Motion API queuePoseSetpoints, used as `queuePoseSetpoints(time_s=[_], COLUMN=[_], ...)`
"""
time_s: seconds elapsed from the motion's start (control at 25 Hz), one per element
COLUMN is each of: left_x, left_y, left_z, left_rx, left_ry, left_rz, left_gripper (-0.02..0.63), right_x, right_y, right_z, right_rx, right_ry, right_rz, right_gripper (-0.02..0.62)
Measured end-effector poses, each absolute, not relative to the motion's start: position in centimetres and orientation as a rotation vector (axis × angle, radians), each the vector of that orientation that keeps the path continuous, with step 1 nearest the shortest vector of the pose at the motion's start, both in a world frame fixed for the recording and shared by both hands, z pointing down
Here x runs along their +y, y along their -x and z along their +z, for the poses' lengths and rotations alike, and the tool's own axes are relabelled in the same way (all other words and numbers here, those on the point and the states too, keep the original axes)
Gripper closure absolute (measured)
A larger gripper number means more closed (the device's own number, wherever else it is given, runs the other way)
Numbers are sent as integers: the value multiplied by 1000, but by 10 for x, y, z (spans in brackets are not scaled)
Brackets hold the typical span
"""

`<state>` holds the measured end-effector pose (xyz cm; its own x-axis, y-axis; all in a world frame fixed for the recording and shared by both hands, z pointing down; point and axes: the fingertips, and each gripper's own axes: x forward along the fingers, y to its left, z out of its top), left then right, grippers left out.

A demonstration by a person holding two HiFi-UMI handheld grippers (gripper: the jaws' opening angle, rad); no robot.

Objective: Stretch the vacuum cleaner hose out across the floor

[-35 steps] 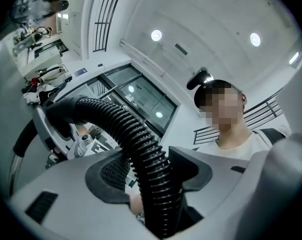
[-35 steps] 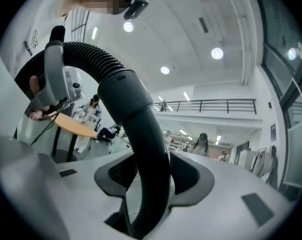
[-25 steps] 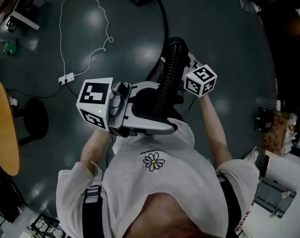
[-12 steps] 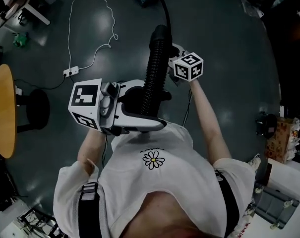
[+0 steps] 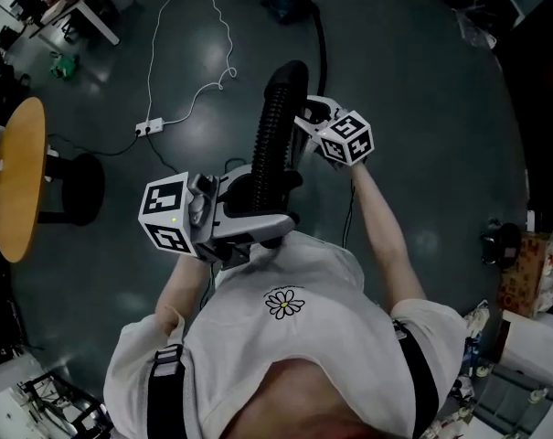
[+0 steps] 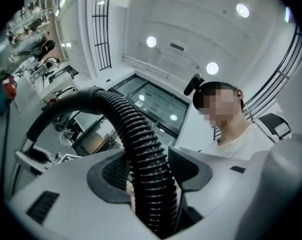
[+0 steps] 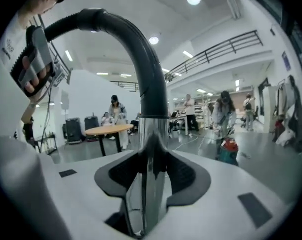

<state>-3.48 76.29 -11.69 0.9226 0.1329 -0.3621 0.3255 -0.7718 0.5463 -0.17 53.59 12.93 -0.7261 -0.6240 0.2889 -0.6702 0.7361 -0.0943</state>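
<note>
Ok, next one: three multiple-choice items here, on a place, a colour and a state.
1. In the head view the round table lies: A at the left, B at the right, C at top centre.
2. The ribbed hose is: A white, B black, C orange.
3. The left tool is: A open and empty, B lying on the floor, C shut on the ribbed hose.
Key: A, its wooden top sits at the left edge; B, its ribs are black; C, both pads press its sides.
</note>
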Motion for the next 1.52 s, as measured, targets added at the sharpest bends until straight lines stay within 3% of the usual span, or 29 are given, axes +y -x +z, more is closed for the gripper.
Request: queuePoseSetpoints(time_s=[0.2, 0.4, 0.72, 0.96, 1.24, 1.52], left_x=[762, 778, 659, 631, 706, 843], left_y=[53, 47, 33, -47, -64, -76], left_z=[-120, -113, -155, -174, -146, -141], left_rx=[414, 455, 470, 692, 1031, 922], left_ry=[-2164, -2398, -2189, -1858, -1290, -1580], left_rz=[-486, -257, -435, -286, -288, -409], left_gripper=[374, 374, 374, 371, 365, 361], right_x=[538, 570, 632, 678, 744, 889], right_y=[-51, -98, -61, -6, 15, 1], right_z=[55, -43, -203, -203, -156, -119], right_rx=[-2524, -2219, -1719, -1655, -1644, -1631], right_ry=[-1241, -1372, -1294, -1235, -1199, -1245], right_rz=[-140, -614, -1223, -1271, -1134, -1123], right_gripper=[408, 408, 408, 408, 408, 407])
